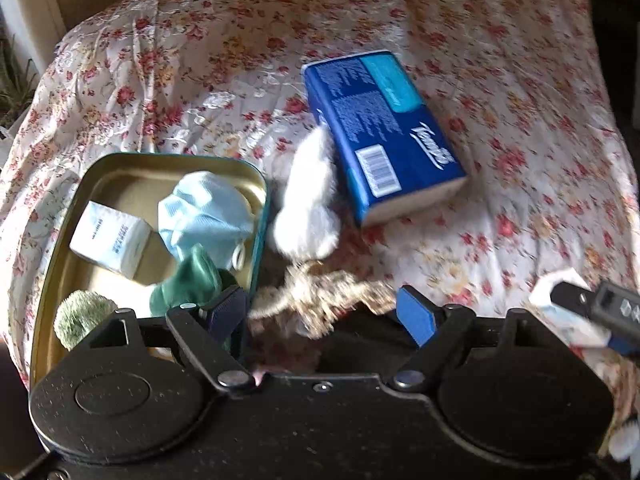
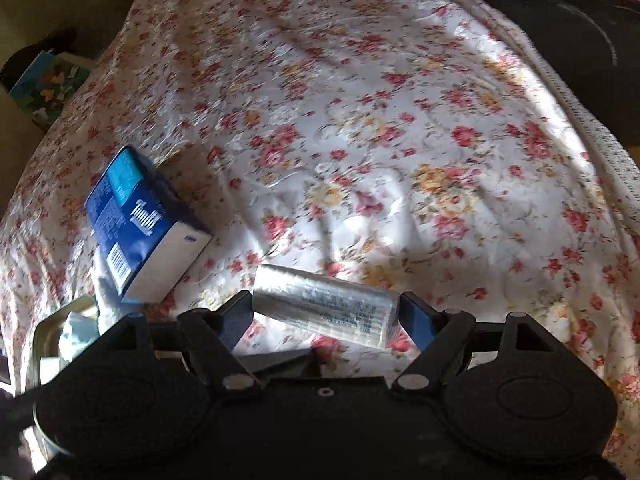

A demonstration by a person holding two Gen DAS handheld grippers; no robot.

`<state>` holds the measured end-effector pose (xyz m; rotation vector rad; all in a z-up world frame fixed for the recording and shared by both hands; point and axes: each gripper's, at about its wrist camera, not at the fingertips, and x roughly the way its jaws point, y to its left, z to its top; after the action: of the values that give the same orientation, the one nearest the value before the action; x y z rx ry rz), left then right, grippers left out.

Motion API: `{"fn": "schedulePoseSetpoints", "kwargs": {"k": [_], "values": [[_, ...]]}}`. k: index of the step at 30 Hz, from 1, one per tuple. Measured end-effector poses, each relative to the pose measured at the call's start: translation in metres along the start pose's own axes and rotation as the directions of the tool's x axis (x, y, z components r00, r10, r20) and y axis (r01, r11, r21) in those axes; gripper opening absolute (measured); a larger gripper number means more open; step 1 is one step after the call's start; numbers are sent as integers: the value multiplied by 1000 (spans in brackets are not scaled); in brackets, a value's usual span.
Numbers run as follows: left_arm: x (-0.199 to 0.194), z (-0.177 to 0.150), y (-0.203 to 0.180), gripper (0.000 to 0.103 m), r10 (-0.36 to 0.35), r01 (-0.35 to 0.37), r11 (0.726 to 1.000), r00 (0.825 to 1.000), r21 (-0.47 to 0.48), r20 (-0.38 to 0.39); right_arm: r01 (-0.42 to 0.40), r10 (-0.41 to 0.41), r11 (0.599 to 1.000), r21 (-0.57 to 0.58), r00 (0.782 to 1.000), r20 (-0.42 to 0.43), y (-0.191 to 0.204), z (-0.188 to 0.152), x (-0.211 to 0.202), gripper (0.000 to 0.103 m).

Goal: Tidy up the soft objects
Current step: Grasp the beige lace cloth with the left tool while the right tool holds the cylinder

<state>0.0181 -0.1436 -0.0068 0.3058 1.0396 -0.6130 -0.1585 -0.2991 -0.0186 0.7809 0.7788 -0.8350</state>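
Right gripper (image 2: 326, 314) pinching clear-wrapped tissue pack (image 2: 326, 304) at both ends, left gripper (image 1: 322, 314) spread above brown plush (image 1: 320, 292)

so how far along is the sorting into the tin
Done: tin already holds a blue cloth, white packet and green plush. In hand: right gripper clamps a wrapped pack. Left: tissue pack, white plush, brown toy.

1. Floral bedspread (image 2: 360, 128) covers the whole surface, white with red and yellow blossoms;
2. Green plant leaves (image 1: 14, 92) at the far left edge;
3. Colourful printed box (image 2: 44, 88) beyond the cloth's left edge.
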Motion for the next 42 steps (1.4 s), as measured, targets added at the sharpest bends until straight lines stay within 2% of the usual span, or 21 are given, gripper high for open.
{"fn": "schedulePoseSetpoints", "kwargs": {"k": [4, 9, 17, 18, 20, 21, 31, 42], "values": [[7, 3, -3, 79, 29, -29, 1000, 1000, 0, 3, -35, 35, 999, -21, 999, -4, 6, -3, -2, 79], [20, 1, -14, 79, 29, -29, 1000, 1000, 4, -7, -28, 28, 999, -18, 999, 18, 2, -2, -7, 79], [48, -3, -32, 78, 80, -78, 996, 996, 53, -43, -29, 29, 999, -17, 1000, 7, 2, -2, -4, 79], [49, -3, -32, 76, 84, -82, 995, 996, 56, -41, -28, 28, 999, -21, 1000, 6, 3, -2, -3, 79], [51, -3, -34, 58, 109, -106, 992, 994, 73, -33, -28, 28, 999, -23, 1000, 4, 4, -2, -3, 79], [52, -3, -35, 54, 126, -123, 988, 992, 88, -25, -29, 29, 999, -21, 1000, 3, 3, -2, -3, 79], [36, -3, -46, 52, 118, -122, 985, 992, 124, 39, -30, 30, 999, 12, 999, 11, -3, 1, -4, 79], [14, 4, -46, 51, 72, -79, 993, 994, 84, 83, -21, 20, 999, 44, 1000, 19, -10, 4, -4, 79]]}}
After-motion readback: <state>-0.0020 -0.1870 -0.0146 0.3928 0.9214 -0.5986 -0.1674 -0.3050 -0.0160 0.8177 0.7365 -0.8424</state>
